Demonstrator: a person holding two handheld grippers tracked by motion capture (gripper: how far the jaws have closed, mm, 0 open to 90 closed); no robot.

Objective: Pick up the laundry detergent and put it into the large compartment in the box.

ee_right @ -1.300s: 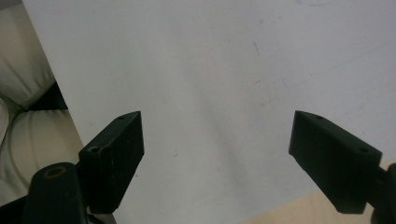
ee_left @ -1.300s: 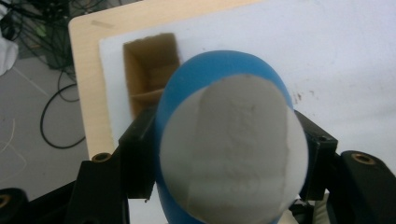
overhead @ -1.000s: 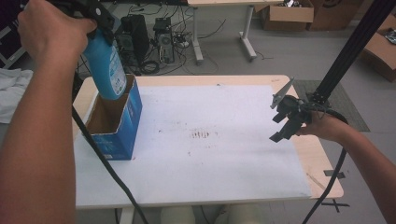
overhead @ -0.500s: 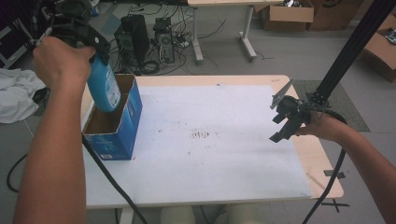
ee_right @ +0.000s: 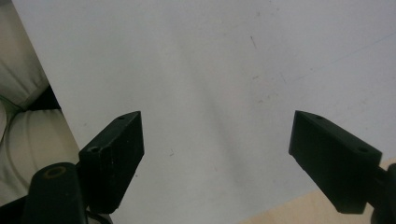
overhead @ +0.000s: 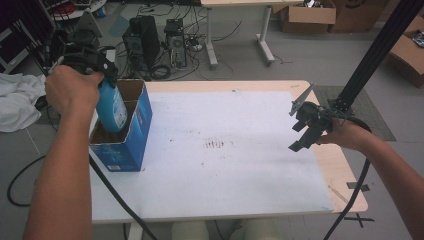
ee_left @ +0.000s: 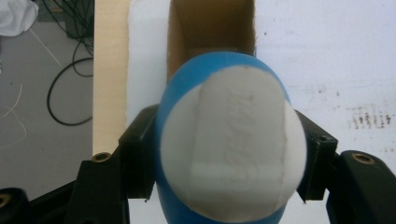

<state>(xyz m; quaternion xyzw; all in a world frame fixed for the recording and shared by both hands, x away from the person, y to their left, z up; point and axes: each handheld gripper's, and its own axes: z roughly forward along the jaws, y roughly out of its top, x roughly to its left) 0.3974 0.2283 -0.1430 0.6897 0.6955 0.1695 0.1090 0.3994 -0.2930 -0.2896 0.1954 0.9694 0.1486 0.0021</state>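
Item: blue bottle (overhead: 112, 107), white cap end, held in the left gripper (overhead: 95, 67) over the open blue box (overhead: 131, 131) at the left end of the table (overhead: 345, 170).

High view: bottle's lower part is inside the box opening, upper part above the rim. Long axis close to upright, leaning slightly; cap end up toward the gripper, base down into the box. Right gripper (overhead: 305, 126) sits over the table's right side, well apart from the box.

Left gripper view: looks straight down the bottle's axis onto the white cap (ee_left: 231, 144); both black jaws press the blue body, one on each side. The brown inside of the box (ee_left: 210, 28) lies directly beyond the bottle. How deep the bottle sits cannot be told here.

Right gripper view: right gripper (ee_right: 217, 161) jaws spread wide, nothing between them, white sheet (ee_right: 196, 70) beneath.
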